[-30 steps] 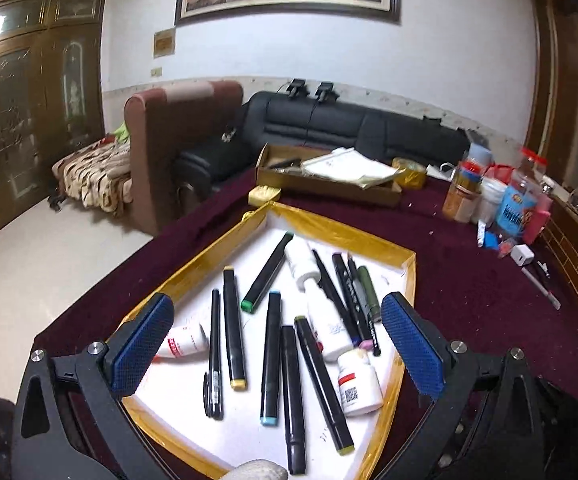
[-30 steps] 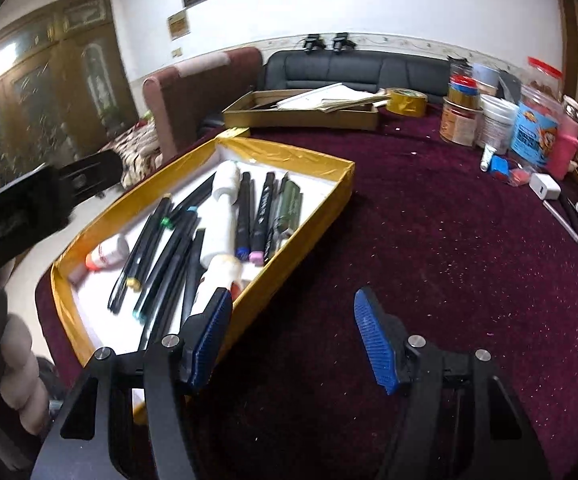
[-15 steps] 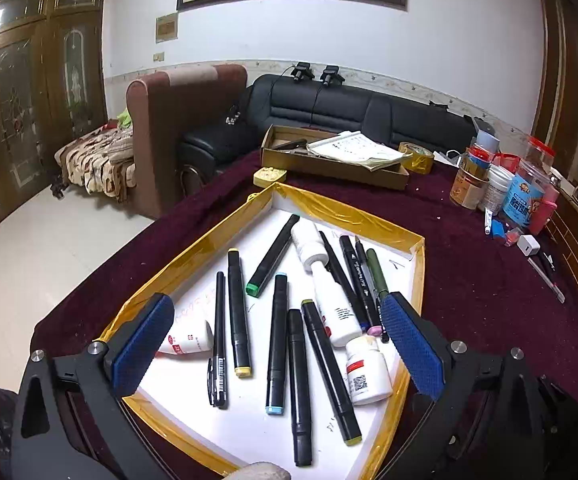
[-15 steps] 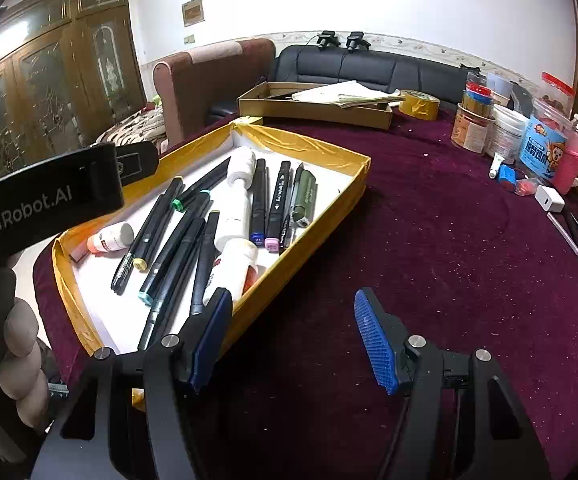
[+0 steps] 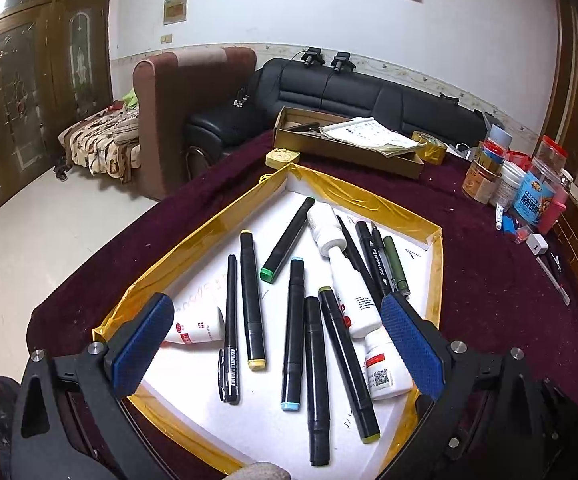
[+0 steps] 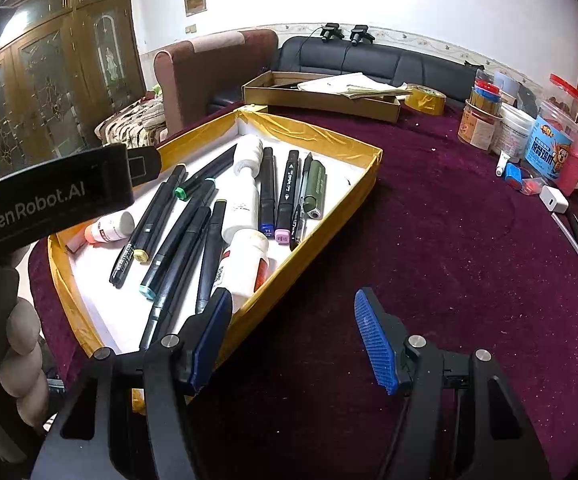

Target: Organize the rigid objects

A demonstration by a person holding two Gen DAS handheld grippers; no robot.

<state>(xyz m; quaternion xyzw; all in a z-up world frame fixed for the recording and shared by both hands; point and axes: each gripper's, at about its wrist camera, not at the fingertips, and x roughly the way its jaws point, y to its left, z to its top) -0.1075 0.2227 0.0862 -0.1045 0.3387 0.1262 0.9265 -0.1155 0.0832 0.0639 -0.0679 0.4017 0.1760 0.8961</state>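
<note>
A white tray with a gold-taped rim (image 5: 217, 224) (image 6: 329, 136) lies on the maroon table and holds several black markers (image 5: 251, 300) (image 6: 267, 192), a tall white bottle (image 5: 341, 276) (image 6: 245, 196), a small white pill bottle (image 5: 383, 364) (image 6: 245, 264) and a small red-labelled bottle (image 5: 197, 326) (image 6: 109, 228). My left gripper (image 5: 277, 350) is open and empty, above the tray's near end. My right gripper (image 6: 293, 340) is open and empty, above the table at the tray's right rim. The left gripper's body (image 6: 49, 196) shows in the right wrist view.
A brown cardboard box with papers (image 5: 345, 148) (image 6: 321, 96) and a tape roll (image 5: 429, 152) stand behind the tray. Jars and tubs (image 5: 529, 188) (image 6: 529, 132), a white charger (image 6: 553, 199) and pens (image 6: 573, 248) lie at the right. Sofas stand behind the table.
Both grippers have drawn back and risen a little, so the tray looks farther off. Both stay open and empty. The objects in the tray have not moved.
</note>
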